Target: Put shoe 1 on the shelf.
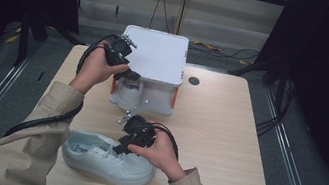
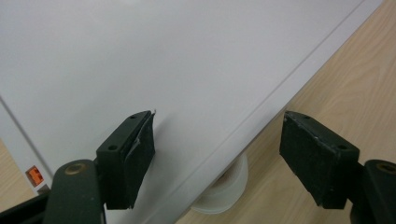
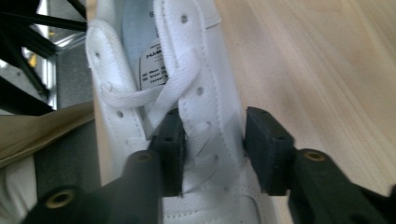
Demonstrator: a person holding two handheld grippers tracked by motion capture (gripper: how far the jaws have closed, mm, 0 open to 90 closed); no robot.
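Note:
A white sneaker (image 1: pixel 100 160) lies on its sole near the table's front edge, toe to the right. My right gripper (image 1: pixel 119 147) is on its laced part. In the right gripper view the right gripper (image 3: pixel 214 140) is closed on the sneaker (image 3: pixel 201 84), with one jaw inside by the tongue and the other on the outer side. A second white shoe (image 1: pixel 127 94) sits inside a white box-shaped stand (image 1: pixel 156 53) at the middle back. My left gripper (image 1: pixel 127 73) hovers at the stand's front left corner. The left gripper (image 2: pixel 217 135) is open over the stand's white top (image 2: pixel 140 60), and a white shoe tip (image 2: pixel 226 193) peeks out beneath the edge.
The wooden table (image 1: pixel 226 133) has bare surface to the right of the stand and the sneaker. A round cable hole (image 1: pixel 193 81) lies right of the stand. Black cables trail from both grippers. Dark curtains and floor rails flank the table.

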